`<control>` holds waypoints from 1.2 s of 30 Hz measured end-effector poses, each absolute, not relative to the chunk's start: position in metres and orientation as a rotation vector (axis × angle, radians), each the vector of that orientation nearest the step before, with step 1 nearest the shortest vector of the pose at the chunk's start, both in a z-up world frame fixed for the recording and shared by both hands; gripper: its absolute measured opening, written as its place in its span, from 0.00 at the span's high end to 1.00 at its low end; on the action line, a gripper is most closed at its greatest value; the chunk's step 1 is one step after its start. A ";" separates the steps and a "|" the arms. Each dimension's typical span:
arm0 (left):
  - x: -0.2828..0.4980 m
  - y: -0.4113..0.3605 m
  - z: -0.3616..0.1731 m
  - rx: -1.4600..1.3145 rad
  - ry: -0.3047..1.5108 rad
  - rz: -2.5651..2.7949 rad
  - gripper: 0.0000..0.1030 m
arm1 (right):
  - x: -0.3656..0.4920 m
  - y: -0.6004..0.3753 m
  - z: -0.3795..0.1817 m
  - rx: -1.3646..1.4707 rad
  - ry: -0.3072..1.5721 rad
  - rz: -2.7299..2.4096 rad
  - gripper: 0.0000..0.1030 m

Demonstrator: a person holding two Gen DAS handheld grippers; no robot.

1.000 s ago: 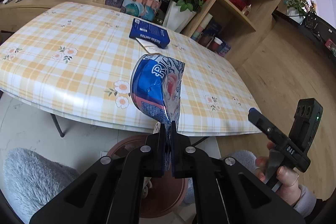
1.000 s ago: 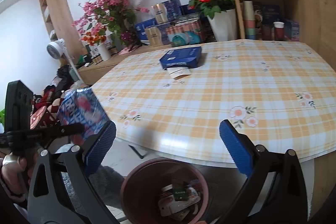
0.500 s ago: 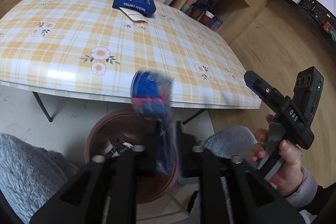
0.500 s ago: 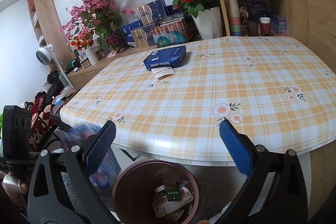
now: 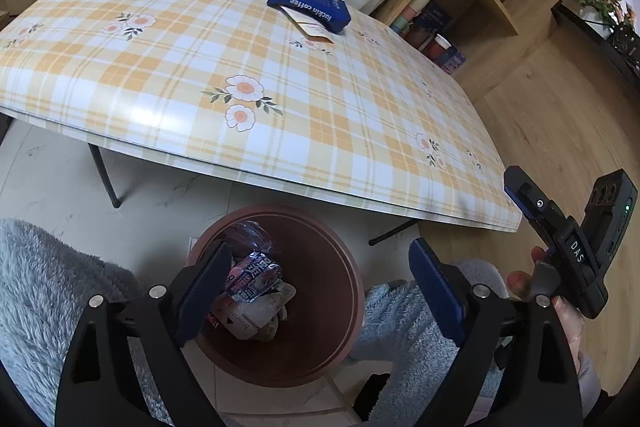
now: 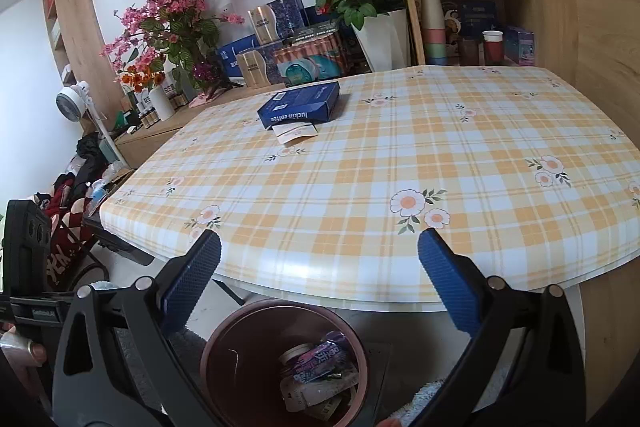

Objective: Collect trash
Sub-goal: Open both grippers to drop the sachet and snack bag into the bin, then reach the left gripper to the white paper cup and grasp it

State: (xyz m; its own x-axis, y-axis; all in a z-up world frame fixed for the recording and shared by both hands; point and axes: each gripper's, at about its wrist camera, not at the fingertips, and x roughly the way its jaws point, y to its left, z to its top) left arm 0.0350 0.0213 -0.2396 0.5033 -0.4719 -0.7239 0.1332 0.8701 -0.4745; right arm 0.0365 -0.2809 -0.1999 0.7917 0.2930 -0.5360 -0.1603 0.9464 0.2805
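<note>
The trash bin [image 5: 352, 291] is taken as the landmark; it stands on the floor, below the near edge of the table [image 5: 280, 75]. To the left of the bin, a grey fluffy fabric [image 5: 44, 291] is seen. Above the bin, the left gripper [image 5: 316, 281] is held, pointing down into it. Its jaws are opening and stand wide apart, and nothing is found between them. Inside the bin, the blue and pink snack wrapper [image 5: 252, 277] lies on top of other trash, released from the jaws and touched by no finger. In the right wrist view the same wrapper [image 6: 320, 357] is seen in the bin [image 6: 224, 359], under the right gripper [image 6: 320, 279]. The jaws of the right gripper are spread wide and nothing is grasped by them. Beyond the bin, far on the table, a blue coffee box [image 5: 308, 3] lies on a small paper card [image 5: 314, 29]. To the right of the bin, a hand [image 5: 560, 307] is seen on the handle of the right gripper.
</note>
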 end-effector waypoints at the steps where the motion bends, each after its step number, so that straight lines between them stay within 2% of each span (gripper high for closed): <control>1: 0.035 0.022 -0.240 -0.383 0.982 -0.369 0.12 | 0.037 -0.281 -0.201 0.228 0.615 0.244 0.05; 7: 0.050 0.025 -0.225 -0.309 0.953 -0.317 0.09 | 0.046 -0.285 -0.204 0.232 0.643 0.249 0.05; 19: 0.164 -0.006 -0.178 -0.195 0.895 -0.286 0.08 | 0.116 -0.318 -0.197 0.277 0.684 0.230 0.05; 29: 0.309 -0.067 -0.214 -0.099 0.956 -0.191 0.08 | 0.191 -0.356 -0.205 0.301 0.732 0.196 0.05; 36: 0.370 -0.082 -0.241 -0.068 0.991 -0.073 0.08 | 0.236 -0.378 -0.211 0.346 0.751 0.199 0.05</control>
